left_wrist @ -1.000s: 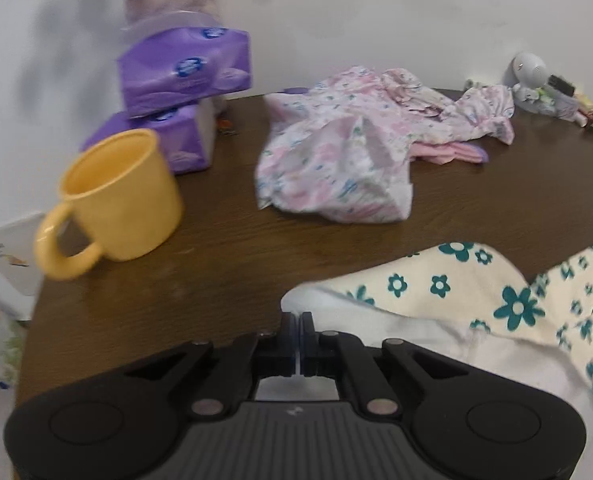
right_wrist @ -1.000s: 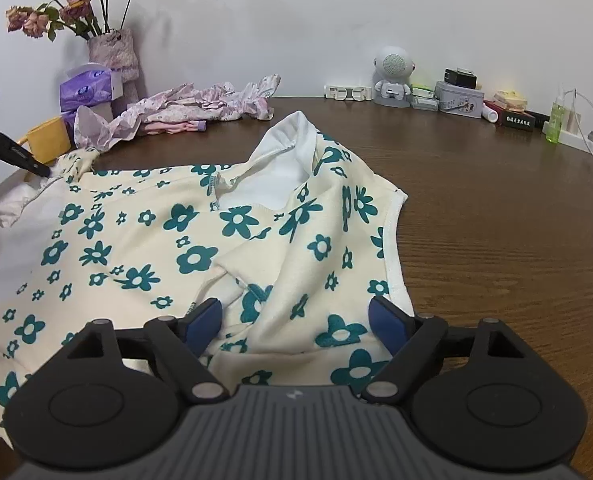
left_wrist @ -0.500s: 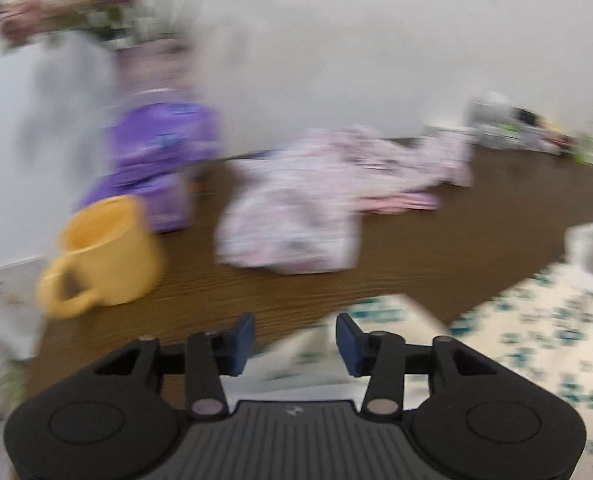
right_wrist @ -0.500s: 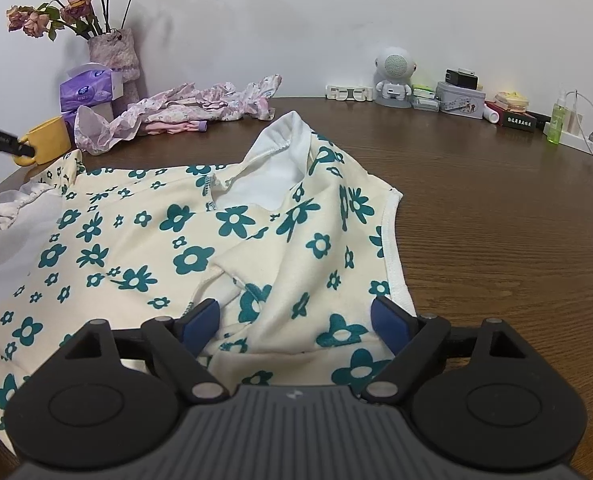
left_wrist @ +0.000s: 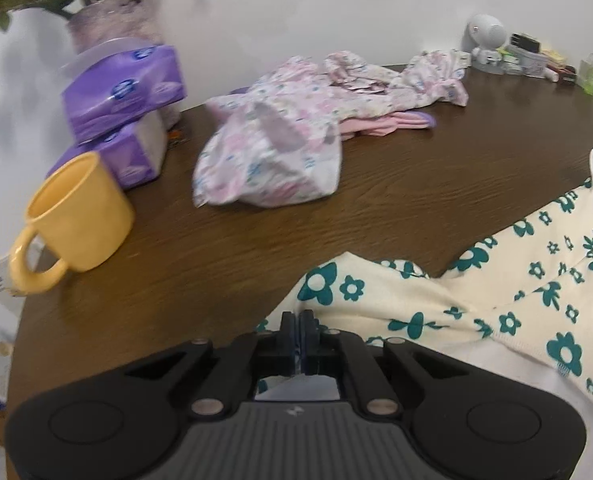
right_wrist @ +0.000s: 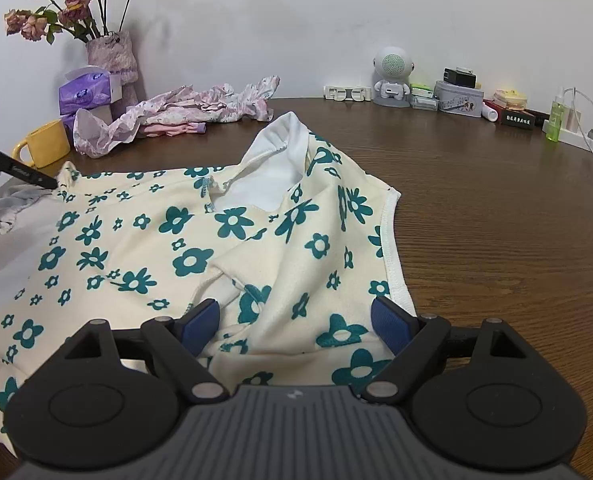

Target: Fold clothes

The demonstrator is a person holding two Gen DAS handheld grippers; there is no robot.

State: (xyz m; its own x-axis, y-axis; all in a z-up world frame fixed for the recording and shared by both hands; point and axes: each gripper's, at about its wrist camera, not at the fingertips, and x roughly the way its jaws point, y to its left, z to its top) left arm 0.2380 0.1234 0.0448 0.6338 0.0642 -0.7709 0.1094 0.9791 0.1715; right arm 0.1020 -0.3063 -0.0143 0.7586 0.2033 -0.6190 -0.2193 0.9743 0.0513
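Pinching shut low in the left wrist view, the left gripper [left_wrist: 301,334] has just closed after a brief opening, and its jaws meet at the edge of the cream garment with teal flowers [left_wrist: 496,304], which spreads over the lower right of that frame. A sliver of cloth seems caught between the pads, though the blur there leaves that uncertain. Beyond it on the brown table [left_wrist: 376,208] lie a crumpled pink floral garment [left_wrist: 280,148] at centre, a yellow mug [left_wrist: 76,216] at left and purple tissue packs [left_wrist: 124,92] at upper left.

From the right wrist view, the right gripper [right_wrist: 302,324] stands wide, its blue pads either side of a raised fold of the same garment near the bottom of the frame, not pressing on it. The left gripper's tip shows at the left edge, at the garment's far corner, just in front of the mug.

By my reading, the step in hand is taking hold of the garment for a fold. Next, the right jaws need to close on the near hem, then both hands should lift together and carry one side across.
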